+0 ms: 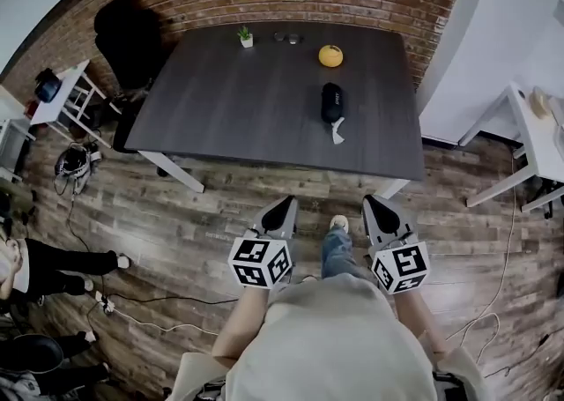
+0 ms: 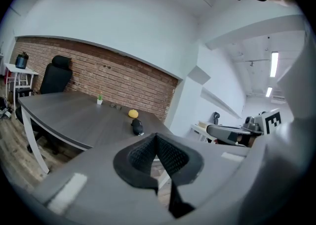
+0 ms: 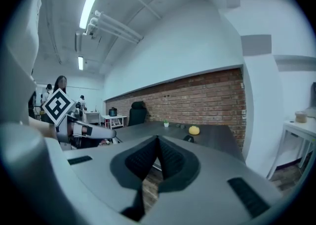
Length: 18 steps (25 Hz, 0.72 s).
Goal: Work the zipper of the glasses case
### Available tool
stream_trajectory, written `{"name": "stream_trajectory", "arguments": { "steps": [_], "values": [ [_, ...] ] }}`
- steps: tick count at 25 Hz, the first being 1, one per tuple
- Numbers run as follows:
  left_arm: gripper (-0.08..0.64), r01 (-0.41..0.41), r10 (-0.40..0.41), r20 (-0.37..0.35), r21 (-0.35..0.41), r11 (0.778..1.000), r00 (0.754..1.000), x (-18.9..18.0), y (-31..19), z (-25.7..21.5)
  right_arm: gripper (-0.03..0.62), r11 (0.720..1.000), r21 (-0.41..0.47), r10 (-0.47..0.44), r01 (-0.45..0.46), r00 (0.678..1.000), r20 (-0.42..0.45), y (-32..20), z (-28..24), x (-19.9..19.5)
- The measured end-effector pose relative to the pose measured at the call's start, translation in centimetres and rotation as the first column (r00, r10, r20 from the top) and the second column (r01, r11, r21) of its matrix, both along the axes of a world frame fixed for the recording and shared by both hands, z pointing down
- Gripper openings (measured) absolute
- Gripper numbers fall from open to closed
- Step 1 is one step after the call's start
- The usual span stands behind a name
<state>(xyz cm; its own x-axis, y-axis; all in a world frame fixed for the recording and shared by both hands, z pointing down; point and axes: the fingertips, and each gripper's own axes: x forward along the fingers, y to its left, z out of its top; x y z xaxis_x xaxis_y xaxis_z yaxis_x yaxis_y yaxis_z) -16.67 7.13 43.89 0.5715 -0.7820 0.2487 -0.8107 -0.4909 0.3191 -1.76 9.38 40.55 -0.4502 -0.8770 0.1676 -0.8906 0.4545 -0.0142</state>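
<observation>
A black glasses case lies on the dark table, right of the middle, with a small white tag at its near end. It also shows small as the glasses case in the left gripper view and the glasses case in the right gripper view. My left gripper and right gripper hang side by side over the wooden floor, short of the table's near edge. Both are shut with nothing between their jaws. Neither touches the case.
On the table's far side sit a yellow round object, a tiny potted plant and small dark items. A black office chair stands at the far left corner. White tables flank the room; a seated person and cables lie left.
</observation>
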Motion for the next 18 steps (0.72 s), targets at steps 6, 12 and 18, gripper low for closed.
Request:
{"name": "stream_trajectory", "arguments": {
  "steps": [6,12,18],
  "values": [
    [0.009,0.013,-0.013,-0.007,-0.005,1.0,1.0,-0.7,1.8,0.1,0.003,1.0,0.004,-0.008,0.008,1.0,0.007,1.8,0.1,-0.6],
    [0.009,0.013,-0.013,-0.007,-0.007,1.0,1.0,-0.7,1.7,-0.2,0.002,1.0,-0.008,-0.011,0.011,1.0,-0.008,1.6,-0.2,-0.5],
    [0.009,0.015,-0.015,-0.006,-0.011,1.0,1.0,-0.8,1.6,-0.3,0.002,1.0,0.009,-0.021,0.021,1.0,0.003,1.5,-0.7,-0.5]
  ]
}}
